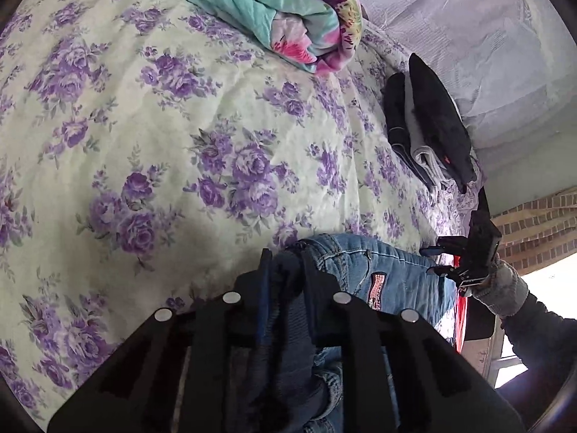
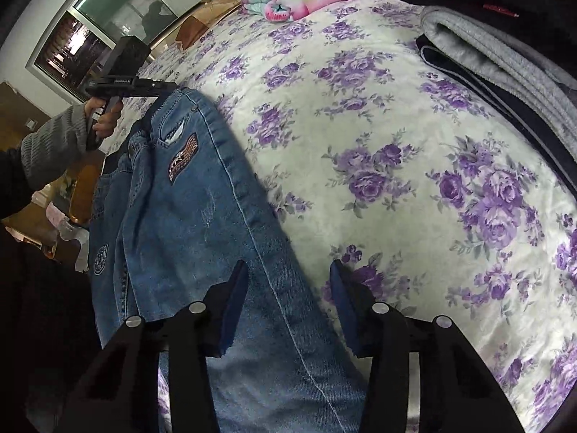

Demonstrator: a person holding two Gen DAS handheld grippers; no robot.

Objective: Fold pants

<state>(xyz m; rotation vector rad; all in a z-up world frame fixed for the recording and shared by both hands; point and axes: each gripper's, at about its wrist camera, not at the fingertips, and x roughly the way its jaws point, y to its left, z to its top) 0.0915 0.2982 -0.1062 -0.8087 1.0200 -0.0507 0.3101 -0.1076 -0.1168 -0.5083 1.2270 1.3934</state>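
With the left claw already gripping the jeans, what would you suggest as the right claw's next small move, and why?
Probably close the right claw on the jeans. Its fingers stand open with denim between them, while the left claw is shut on the waistband, so only one end is held above the floral bedspread.

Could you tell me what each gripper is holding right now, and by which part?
The left gripper is shut on the jeans at the dark waistband. The right gripper is open, straddling the denim lower down, holding nothing.
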